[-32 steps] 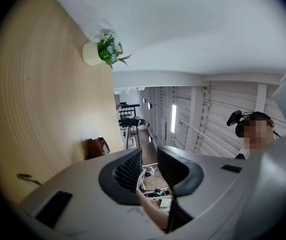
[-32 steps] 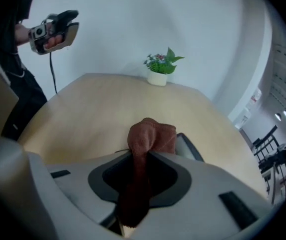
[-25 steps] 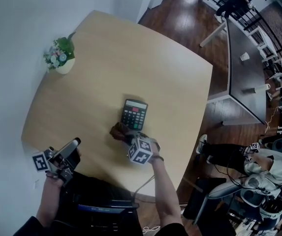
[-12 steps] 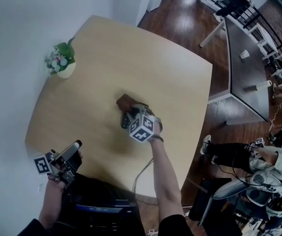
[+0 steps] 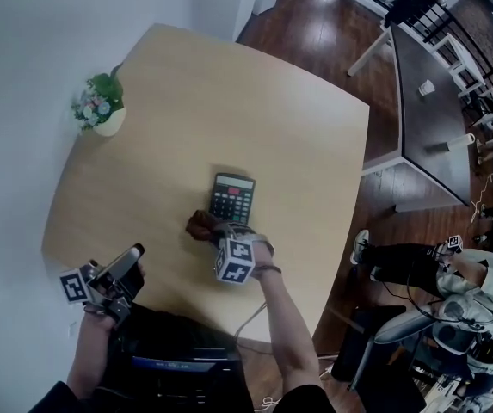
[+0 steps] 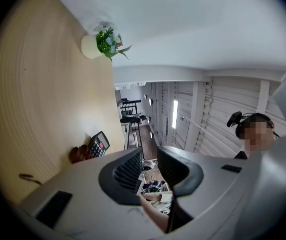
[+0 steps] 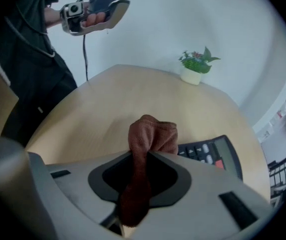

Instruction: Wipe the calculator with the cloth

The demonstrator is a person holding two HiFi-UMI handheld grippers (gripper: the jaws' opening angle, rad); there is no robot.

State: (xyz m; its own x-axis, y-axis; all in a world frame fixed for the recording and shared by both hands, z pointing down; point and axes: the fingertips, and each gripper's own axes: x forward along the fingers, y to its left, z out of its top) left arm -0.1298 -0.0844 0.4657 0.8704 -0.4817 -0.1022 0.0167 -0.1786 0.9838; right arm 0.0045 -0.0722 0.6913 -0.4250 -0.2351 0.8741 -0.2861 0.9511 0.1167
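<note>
The calculator (image 5: pixel 232 198) lies flat on the table (image 5: pixel 272 119), display end away from the person, with its keys and a red button uncovered.

The right gripper (image 5: pixel 216 231) points steeply down at the calculator's near left corner. Its jaws are clamped on the cloth (image 5: pixel 201 225). In the right gripper view the brown cloth (image 7: pixel 150 134) runs up between the pads of the right gripper (image 7: pixel 143 154) and bunches into a rounded wad past the tips. The wad sits just beside the calculator (image 7: pixel 212 151), at its near left corner. Whether it touches the case cannot be told.

The left gripper (image 5: pixel 124 261) is held off the table, well to the near left of the calculator, at the person's side. Its jaws stand a little apart with nothing between them, as the left gripper view shows. From there the calculator (image 6: pixel 99 144) and the cloth (image 6: pixel 78 154) appear far off on the wood.

A white pot (image 5: pixel 108 120) stands well apart from the calculator, far to its left by the wall. It holds a small green plant with pale flowers.

Beyond the calculator's right, on a dark table (image 5: pixel 427 136), stands a white cup (image 5: pixel 426 87) — its inside cannot be made out.
</note>
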